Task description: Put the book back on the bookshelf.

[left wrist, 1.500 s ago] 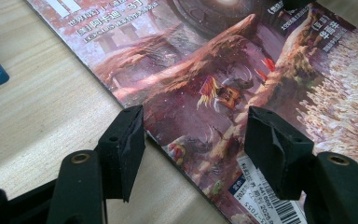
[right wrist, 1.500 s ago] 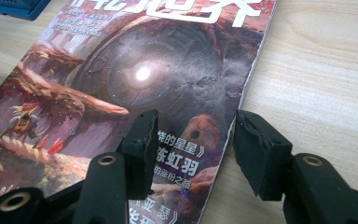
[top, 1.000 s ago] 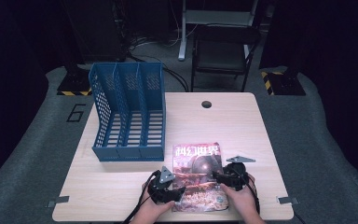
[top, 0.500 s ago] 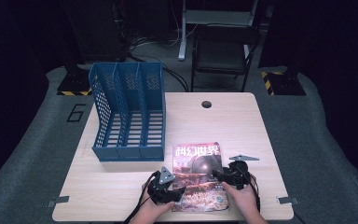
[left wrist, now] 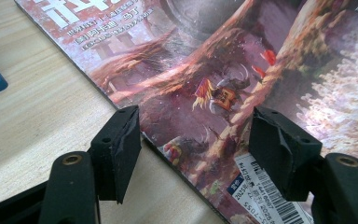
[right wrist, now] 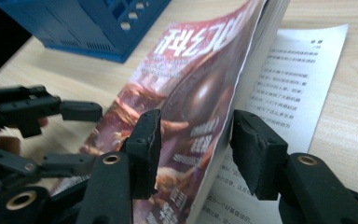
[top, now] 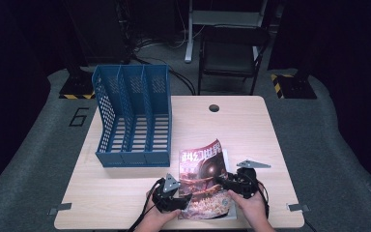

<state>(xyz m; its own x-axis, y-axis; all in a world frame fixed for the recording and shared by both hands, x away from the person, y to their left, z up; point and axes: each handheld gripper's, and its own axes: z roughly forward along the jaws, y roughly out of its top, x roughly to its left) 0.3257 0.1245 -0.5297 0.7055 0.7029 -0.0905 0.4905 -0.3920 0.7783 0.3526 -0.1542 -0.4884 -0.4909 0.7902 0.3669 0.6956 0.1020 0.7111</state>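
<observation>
A magazine (top: 203, 179) with a reddish cover lies at the table's front edge, its right side raised off a white text page (right wrist: 289, 84). My right gripper (top: 221, 181) comes in from the right. In the right gripper view (right wrist: 196, 149) its jaws have just been closing, with the lifted cover and pages (right wrist: 191, 84) between them, and a gap still shows at each pad. My left gripper (top: 186, 200) stands open across the magazine's left edge. In the left gripper view (left wrist: 193, 149) one pad is over the table and the other over the cover (left wrist: 205, 70) near the barcode.
A blue three-slot file rack (top: 133, 116) stands on the wooden table (top: 251, 125) to the left, just behind the magazine. A cable hole (top: 214, 107) sits near the far edge. A chair (top: 232, 53) stands beyond the table.
The magazine's right side stands higher off the table than before. Both hands have stayed about where they were.
</observation>
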